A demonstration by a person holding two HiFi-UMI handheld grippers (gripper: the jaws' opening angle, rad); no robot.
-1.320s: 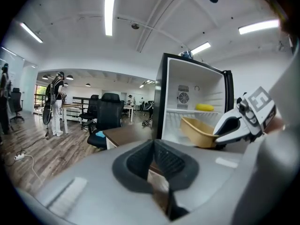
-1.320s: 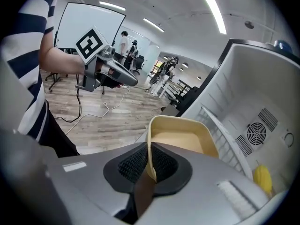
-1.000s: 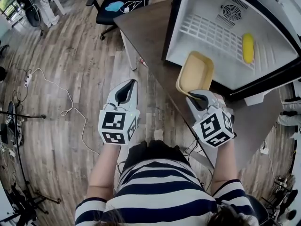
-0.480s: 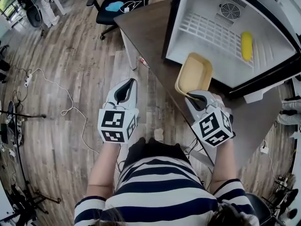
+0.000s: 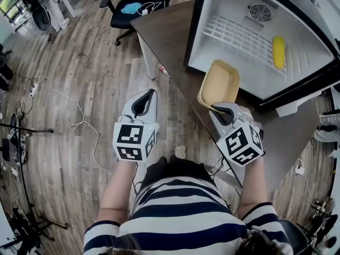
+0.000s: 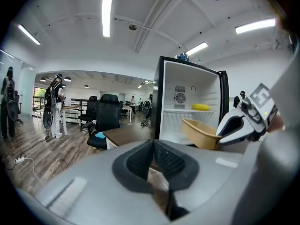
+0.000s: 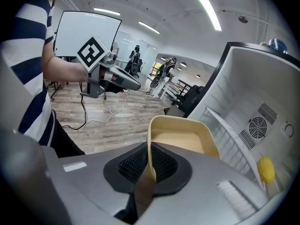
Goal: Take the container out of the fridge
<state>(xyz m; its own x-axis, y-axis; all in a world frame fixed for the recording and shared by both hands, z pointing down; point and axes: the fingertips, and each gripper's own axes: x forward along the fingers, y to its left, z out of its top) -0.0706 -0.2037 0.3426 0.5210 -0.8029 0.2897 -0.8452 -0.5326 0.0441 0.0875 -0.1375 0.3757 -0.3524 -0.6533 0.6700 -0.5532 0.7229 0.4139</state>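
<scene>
Basically, the right gripper (image 5: 219, 109) held the tan container (image 5: 220, 81) at the open fridge's (image 5: 223, 4) mouth, and the left gripper (image 5: 144, 99) was idle.
The fridge's top and right side were cut off by the head view's edge. The brown table (image 5: 164, 31) under it was partly covered. The container's near corner was hidden behind the right gripper, whose jaws were narrow and clamped on the rim. I couldn't tell whether its far end had fully cleared the opening. The left gripper's jaws were closed together with nothing between them, out over the floor and well apart from the container. The yellow item (image 5: 279, 52) on the wire shelf (image 5: 239, 36) was too small to identify. Compared with a second earlier, the container and both grippers had barely shifted, and the grip was unchanged.
</scene>
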